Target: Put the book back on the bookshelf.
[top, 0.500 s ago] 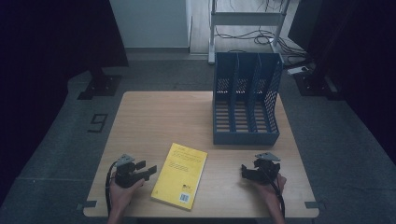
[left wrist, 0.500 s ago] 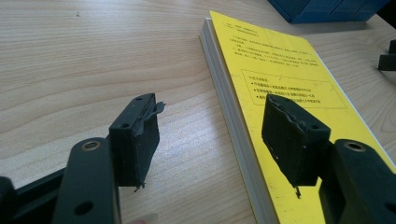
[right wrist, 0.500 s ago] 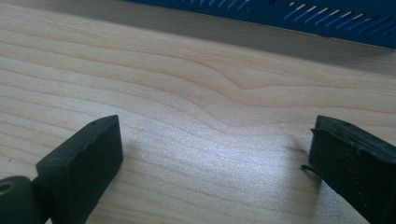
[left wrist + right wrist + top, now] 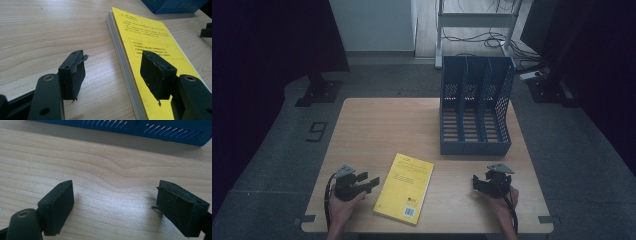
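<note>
On the light wooden table, the released left claw straddles the edge of the flat yellow paperback book, while the right claw, also released, rests near the blue plastic file rack.

A "9" is marked on the floor; the yellow book's print is unreadable.
</note>
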A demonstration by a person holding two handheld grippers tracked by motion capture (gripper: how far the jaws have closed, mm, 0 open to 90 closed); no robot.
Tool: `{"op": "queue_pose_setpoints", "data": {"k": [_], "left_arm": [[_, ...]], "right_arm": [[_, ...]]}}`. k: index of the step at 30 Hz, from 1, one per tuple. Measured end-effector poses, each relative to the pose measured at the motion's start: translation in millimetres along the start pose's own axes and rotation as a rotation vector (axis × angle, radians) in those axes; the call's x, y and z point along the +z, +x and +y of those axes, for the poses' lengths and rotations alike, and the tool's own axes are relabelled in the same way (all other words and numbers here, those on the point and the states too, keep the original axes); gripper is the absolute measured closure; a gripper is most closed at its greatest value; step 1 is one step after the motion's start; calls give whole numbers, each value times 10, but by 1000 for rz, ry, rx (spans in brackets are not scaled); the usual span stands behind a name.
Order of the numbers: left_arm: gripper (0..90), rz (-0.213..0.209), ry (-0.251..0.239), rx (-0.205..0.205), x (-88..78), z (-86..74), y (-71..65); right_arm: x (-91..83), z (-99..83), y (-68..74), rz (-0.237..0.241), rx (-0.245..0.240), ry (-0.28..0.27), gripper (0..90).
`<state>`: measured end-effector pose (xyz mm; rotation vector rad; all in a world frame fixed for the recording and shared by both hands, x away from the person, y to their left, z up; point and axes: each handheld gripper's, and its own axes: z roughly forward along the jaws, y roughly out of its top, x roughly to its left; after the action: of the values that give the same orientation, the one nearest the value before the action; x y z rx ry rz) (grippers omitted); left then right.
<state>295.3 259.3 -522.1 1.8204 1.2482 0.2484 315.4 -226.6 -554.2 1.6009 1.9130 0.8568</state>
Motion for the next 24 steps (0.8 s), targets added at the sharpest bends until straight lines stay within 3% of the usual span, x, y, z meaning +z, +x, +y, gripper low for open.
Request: {"op": "queue_pose_setpoints", "data": {"k": [20,24], "left_arm": [[361,8,-6,-8,-27,4,25],[361,6,-4,-3,-14,5,12]], "right_arm": [[-25,0,-3,20,10,-1,166],[-82,30,48,23,-2,-40,179]]}}
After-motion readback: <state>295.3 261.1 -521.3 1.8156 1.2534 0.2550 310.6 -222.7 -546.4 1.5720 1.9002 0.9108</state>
